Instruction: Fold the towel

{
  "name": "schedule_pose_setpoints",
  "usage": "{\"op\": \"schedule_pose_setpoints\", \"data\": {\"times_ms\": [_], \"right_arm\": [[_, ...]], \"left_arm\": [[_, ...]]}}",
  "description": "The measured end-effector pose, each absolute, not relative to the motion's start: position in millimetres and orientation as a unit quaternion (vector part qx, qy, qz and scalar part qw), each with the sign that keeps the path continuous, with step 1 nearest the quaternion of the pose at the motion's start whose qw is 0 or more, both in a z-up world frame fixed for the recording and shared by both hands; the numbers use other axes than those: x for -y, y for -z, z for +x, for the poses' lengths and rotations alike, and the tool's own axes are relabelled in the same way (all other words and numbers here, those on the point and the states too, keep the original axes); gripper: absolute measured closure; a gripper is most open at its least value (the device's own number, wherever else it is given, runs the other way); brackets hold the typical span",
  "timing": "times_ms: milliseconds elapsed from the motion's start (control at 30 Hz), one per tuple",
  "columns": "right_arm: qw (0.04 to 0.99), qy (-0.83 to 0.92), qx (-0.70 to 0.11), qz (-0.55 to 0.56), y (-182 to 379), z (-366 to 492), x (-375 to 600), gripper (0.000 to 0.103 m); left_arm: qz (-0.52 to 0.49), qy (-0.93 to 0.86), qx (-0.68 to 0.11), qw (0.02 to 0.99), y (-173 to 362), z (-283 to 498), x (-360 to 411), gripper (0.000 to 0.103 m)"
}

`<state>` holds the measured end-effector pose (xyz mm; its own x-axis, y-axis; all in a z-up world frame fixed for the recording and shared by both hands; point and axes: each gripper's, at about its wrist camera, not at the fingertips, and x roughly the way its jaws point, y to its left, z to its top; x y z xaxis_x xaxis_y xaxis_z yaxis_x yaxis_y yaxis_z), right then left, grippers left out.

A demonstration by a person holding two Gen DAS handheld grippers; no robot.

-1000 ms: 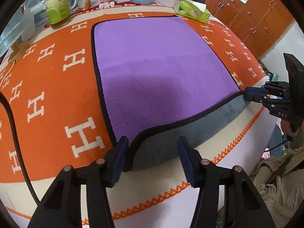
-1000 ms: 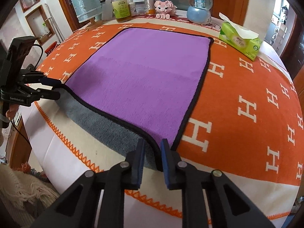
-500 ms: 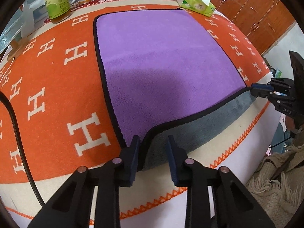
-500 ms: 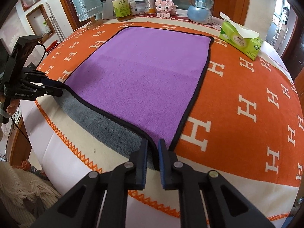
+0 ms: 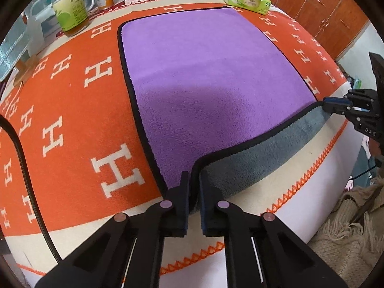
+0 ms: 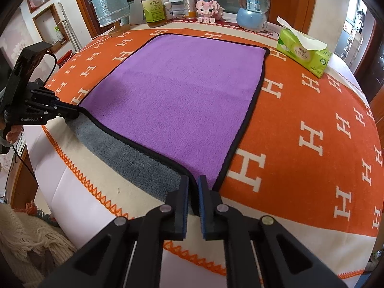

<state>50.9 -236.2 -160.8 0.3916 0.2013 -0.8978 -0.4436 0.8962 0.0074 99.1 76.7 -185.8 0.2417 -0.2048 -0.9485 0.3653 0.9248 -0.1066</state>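
1. An orange blanket (image 6: 312, 110) patterned with white H letters fills most of both views, its cream border with orange zigzag stitching running along the lower edge.
2. The purple towel (image 6: 182, 91) lies flat at the centre of each frame, black-trimmed; its near edge is turned up, showing a grey underside (image 5: 259, 158).
3. The left gripper (image 5: 195, 187), bottom centre of the left wrist view, is clenched on the towel's near corner. In the right wrist view it shows at the left edge (image 6: 72, 112).
4. The right gripper (image 6: 193, 192), bottom centre of its own view, is clamped on the other near corner; it appears at the right edge of the left view (image 5: 328, 104).
5. Along the top of the right wrist view: a green tissue pack (image 6: 302, 50), a glittery lamp shade (image 6: 109, 6), a blue snow globe (image 6: 252, 9), a yellow-labelled bottle (image 6: 153, 4), a pink brick figure (image 6: 208, 9).
6. A black cable (image 5: 24, 158) crosses the blanket at the left of the left view.
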Motion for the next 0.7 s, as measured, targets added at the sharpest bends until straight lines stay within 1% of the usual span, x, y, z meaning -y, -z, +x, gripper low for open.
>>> {"op": "schedule_pose_setpoints", "data": {"times_ms": [367, 700], "right_arm": [[0.835, -0.187, -0.503, -0.125, 156.4, 45.3, 232.1, 0.099], [0.844, -0.18, -0.492, -0.114, 145.9, 47.7, 234.3, 0.099]], "left_arm": [[0.084, 0.167, -0.57, 0.8, 176.1, 93.7, -71.8, 0.1], [0.076, 0.15, -0.552, 0.817, 163.0, 96.5, -73.7, 0.1]]}}
